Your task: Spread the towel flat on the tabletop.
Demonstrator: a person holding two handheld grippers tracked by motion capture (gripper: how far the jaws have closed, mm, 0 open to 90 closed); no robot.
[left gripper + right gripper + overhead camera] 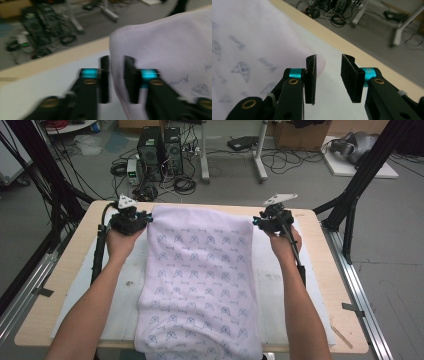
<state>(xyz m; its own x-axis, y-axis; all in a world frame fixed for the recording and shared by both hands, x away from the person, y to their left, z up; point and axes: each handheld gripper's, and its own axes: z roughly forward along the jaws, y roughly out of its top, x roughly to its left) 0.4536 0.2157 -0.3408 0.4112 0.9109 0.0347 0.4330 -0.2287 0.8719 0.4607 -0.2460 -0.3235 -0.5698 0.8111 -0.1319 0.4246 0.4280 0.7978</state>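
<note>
Your pale lilac patterned towel (200, 285) lies flat along the wooden counter (75, 255), its near end hanging over the edge. Your left gripper (116, 75) stands released, the towel's far corner loose between its jaws. Your right gripper (328, 75) is released too, just beside the other far corner.

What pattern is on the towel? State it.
Pale lilac towel with rows of small blue outline motifs; clearest in the high view.

Towel (200, 280) spread down mid-frame on worktop (65, 285); left gripper (131, 220) at upper-left corner, right gripper (270, 221) at upper-right corner.
</note>
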